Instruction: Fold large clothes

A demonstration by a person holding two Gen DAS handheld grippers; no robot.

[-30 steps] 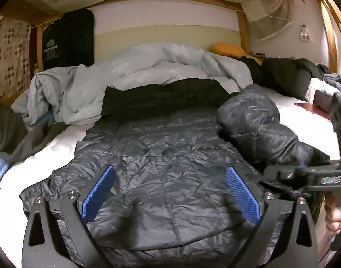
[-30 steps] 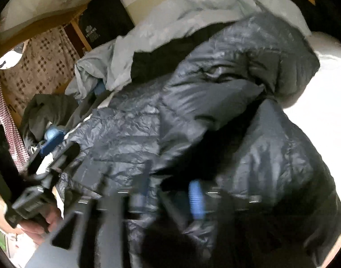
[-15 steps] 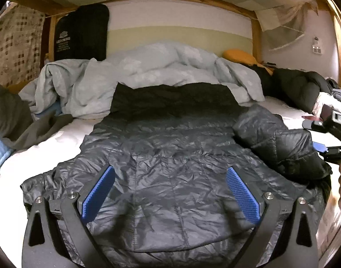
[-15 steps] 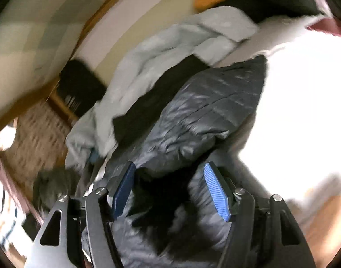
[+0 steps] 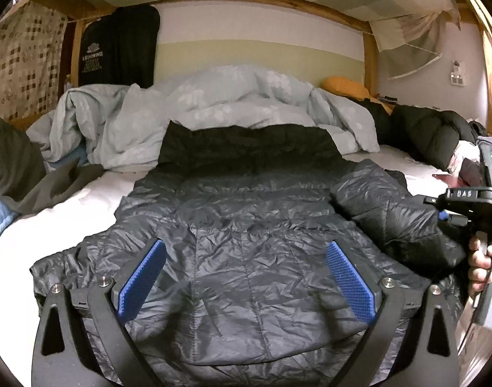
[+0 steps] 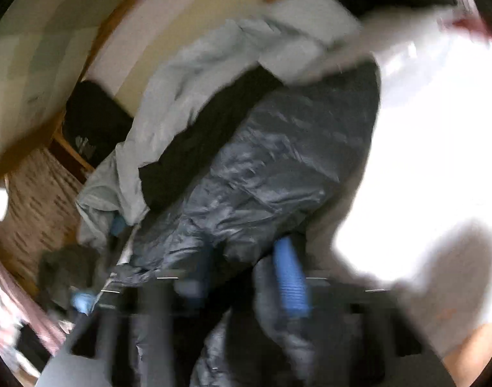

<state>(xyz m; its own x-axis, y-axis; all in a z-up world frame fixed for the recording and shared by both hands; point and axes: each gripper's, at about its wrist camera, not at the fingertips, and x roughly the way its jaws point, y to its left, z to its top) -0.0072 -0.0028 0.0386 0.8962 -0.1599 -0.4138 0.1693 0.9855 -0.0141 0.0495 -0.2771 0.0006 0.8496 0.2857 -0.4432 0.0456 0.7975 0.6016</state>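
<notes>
Bunk bed under a wooden frame; white mattress (image 5: pixel 68 206), pale blue duvet (image 5: pixel 233 103) heaped at upper centre, a second black coat (image 5: pixel 429 132) at upper right.

The dark puffer jacket (image 5: pixel 239 225) lies flat down the middle of the left-wrist frame, long axis running from the bottom edge up toward the duvet. You cannot tell collar from hem here. Its right sleeve (image 5: pixel 390 216) is already folded in over the body, bunched at centre right.

Your left gripper (image 5: pixel 242 277) stands wide above the near edge of the jacket, nothing between the pads.

Your right gripper (image 6: pixel 246 274) has just been closing. That view is blurred, but the blue pads sit narrow with jacket fabric between them, so it looks like a pinch on the near right edge.

Step in hand, as judged: side folds. Next, the sleeve at lower left needs taking in across the body.
</notes>
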